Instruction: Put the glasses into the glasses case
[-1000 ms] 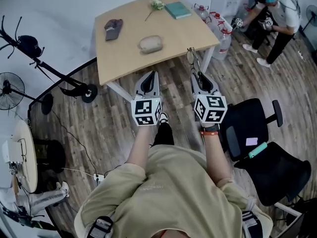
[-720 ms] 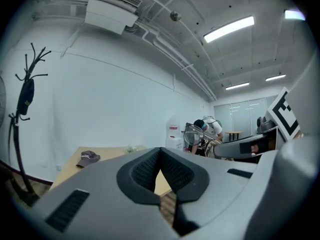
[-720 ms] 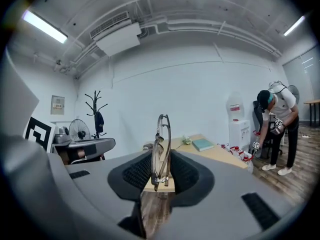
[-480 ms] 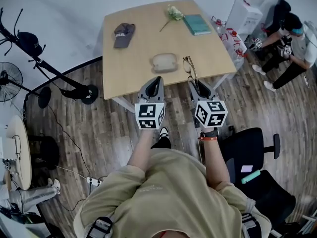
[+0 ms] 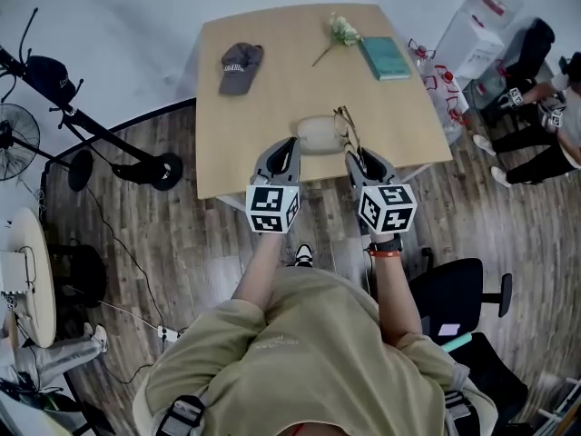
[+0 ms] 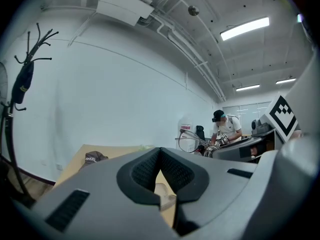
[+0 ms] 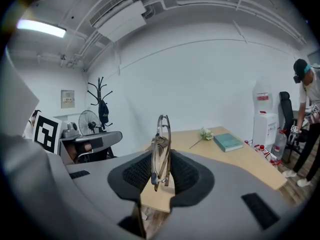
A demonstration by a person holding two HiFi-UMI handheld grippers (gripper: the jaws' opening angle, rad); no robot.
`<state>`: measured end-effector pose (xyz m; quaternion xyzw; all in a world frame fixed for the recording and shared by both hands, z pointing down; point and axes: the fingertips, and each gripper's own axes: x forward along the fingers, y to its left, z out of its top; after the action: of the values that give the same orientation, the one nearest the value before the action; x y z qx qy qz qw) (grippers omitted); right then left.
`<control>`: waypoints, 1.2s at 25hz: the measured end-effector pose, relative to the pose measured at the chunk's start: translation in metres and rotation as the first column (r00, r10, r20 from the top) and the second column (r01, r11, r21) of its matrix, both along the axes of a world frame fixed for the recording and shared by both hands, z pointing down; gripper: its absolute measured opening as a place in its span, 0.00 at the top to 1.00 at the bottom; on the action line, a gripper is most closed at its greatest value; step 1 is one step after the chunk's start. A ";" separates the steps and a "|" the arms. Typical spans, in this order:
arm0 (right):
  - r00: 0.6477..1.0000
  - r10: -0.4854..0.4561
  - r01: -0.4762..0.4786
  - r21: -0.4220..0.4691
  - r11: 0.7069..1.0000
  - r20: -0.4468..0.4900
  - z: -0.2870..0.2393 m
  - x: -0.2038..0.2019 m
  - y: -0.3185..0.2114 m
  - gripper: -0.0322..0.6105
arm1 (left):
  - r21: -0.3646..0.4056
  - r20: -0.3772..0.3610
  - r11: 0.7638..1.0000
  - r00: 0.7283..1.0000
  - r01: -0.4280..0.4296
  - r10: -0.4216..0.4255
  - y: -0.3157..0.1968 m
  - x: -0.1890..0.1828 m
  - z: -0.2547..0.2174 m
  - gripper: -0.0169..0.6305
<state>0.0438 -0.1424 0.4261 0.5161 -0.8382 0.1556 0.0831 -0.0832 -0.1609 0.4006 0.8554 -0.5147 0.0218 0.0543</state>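
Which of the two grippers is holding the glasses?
The right gripper: its jaws are shut on the glasses, which stand upright between them. The left gripper has nothing between its jaws.

On my feed the wooden table carries a dark cap toward its far left corner, a flower at its far edge and a teal book near its far right corner. On the floor I see a fan at left and a black office chair at right.
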 end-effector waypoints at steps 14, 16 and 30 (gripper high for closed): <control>1.000 -0.021 0.021 -0.087 0.996 0.009 0.042 -0.002 -0.077 0.77 | -0.041 0.009 0.995 0.996 0.092 -0.092 -0.082 -0.021 0.041 0.94; 0.999 -0.043 0.043 -0.095 0.995 0.008 0.048 0.001 -0.089 0.77 | -0.053 0.008 0.995 0.996 0.087 -0.087 -0.090 -0.018 0.050 0.94; 0.945 -0.308 0.328 -0.257 0.909 0.114 0.103 -0.019 -0.157 0.77 | -0.164 0.037 0.980 0.993 0.115 -0.110 -0.150 -0.014 0.101 0.94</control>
<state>0.0251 -0.2990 0.5293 0.3505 -0.8839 0.2721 0.1476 -0.0969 -0.3106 0.5011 0.8170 -0.5593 0.0735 0.1191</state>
